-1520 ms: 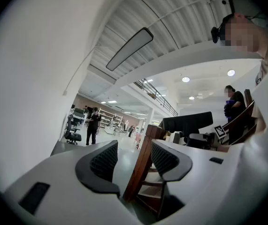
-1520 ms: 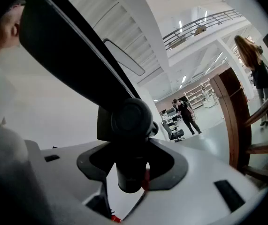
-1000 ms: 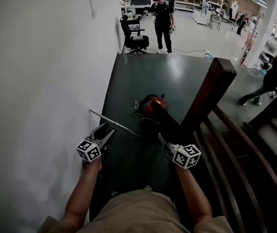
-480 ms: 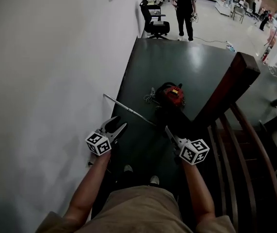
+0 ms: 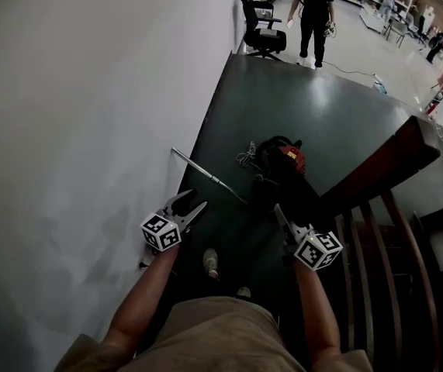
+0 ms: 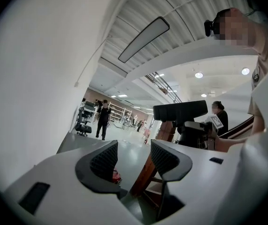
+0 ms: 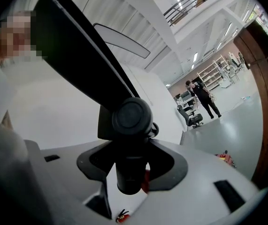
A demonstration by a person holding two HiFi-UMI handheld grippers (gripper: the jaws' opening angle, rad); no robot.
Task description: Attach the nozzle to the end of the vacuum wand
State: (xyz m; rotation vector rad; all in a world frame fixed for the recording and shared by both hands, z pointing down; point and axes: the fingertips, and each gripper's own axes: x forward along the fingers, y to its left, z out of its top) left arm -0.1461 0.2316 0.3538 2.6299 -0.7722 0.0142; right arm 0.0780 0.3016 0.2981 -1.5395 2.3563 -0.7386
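Head view: a person steps along the dark green landing floor [image 5: 322,107] toward the thin silver metal vacuum wand [image 5: 209,178], which lies with one end near the white wall [image 5: 89,130] and the other by the red-and-black canister vacuum [image 5: 287,157]. Within the last second both grippers have sunk lower and moved nearer. The right gripper [image 5: 282,214] is clamped on the neck of the black plastic floor nozzle [image 7: 130,125]. The left gripper [image 5: 195,201] (jaws apart, nothing between them) points toward the wand. The approach looks nearly done, and lifting the wand seems the next step.
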